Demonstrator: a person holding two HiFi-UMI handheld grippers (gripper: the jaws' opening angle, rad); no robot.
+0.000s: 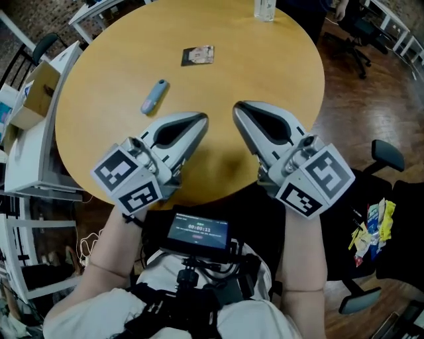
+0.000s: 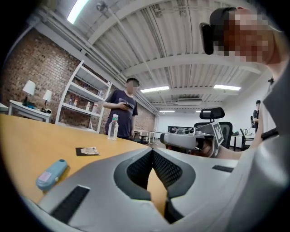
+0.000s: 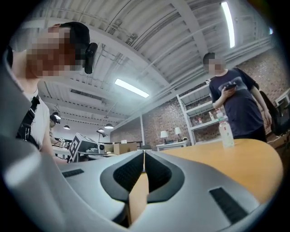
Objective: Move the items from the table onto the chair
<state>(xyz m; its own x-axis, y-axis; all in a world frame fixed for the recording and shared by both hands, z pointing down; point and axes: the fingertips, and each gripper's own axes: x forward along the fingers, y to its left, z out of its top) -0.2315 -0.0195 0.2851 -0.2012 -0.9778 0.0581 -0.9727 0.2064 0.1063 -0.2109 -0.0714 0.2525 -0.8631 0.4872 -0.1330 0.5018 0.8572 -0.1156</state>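
Jaws pressed together and empty, the left gripper (image 1: 201, 120) and right gripper (image 1: 240, 108) hovered over the table (image 1: 265, 66), seemingly awaiting a start; blue tube (image 1: 154, 96), packet (image 1: 198, 55) and bottle (image 1: 264, 8) lay untouched, well apart from the chair (image 1: 404, 218).

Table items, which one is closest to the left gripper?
The small light-blue case, just beyond the left gripper; the dark packet and the water bottle sit farther across the table.

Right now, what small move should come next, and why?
Probably open the left claw and ease it toward the small blue item: of the things on the table it lies closest to that claw, which is shut and empty.
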